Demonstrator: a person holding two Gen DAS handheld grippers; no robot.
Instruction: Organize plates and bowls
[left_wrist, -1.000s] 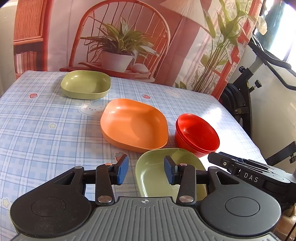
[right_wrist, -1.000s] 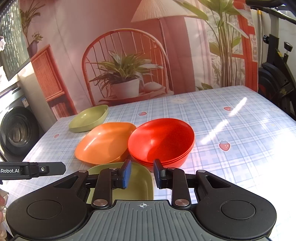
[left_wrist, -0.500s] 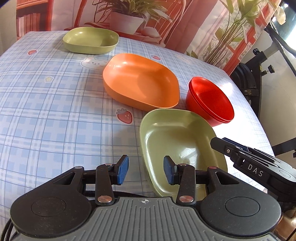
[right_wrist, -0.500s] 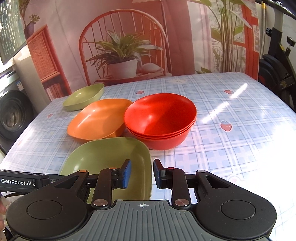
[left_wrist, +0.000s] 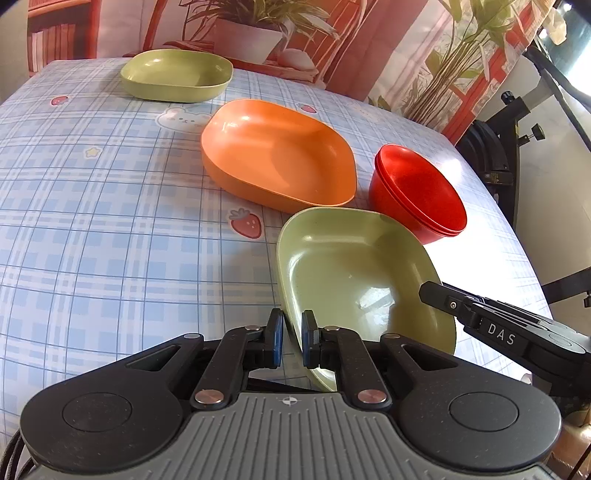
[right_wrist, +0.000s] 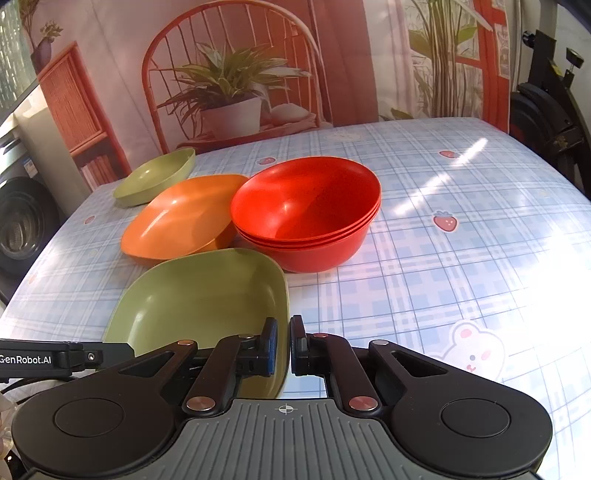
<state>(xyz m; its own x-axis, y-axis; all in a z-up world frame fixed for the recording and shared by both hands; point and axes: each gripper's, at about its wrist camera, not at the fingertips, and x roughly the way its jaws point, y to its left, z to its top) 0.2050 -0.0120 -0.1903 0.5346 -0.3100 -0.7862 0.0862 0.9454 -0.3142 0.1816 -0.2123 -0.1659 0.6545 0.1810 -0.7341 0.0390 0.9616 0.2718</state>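
A green plate (left_wrist: 354, 280) (right_wrist: 199, 302) lies nearest me on the checked tablecloth (left_wrist: 92, 221). My left gripper (left_wrist: 291, 338) has its jaws closing onto the plate's near-left rim, and the blue pads press on it. At the plate's right rim my right gripper (right_wrist: 283, 345) does the same, jaws closing with the rim pinched between them. Behind the plate sit an orange plate (left_wrist: 280, 155) (right_wrist: 184, 218) and a stack of red bowls (left_wrist: 417, 192) (right_wrist: 306, 210). A second green plate (left_wrist: 177, 74) (right_wrist: 155, 177) rests at the far edge.
A printed backdrop with a chair and a potted plant (right_wrist: 229, 96) hangs behind the table. An exercise bike (left_wrist: 517, 147) stands off the table's right side. A washing machine (right_wrist: 18, 229) is at the left. The cloth to the right of the bowls (right_wrist: 461, 229) is sunlit.
Both grippers' jaws have gone from apart to shut on the near green plate's rim. The left gripper has dropped and tipped down, so the plate now looks closer.
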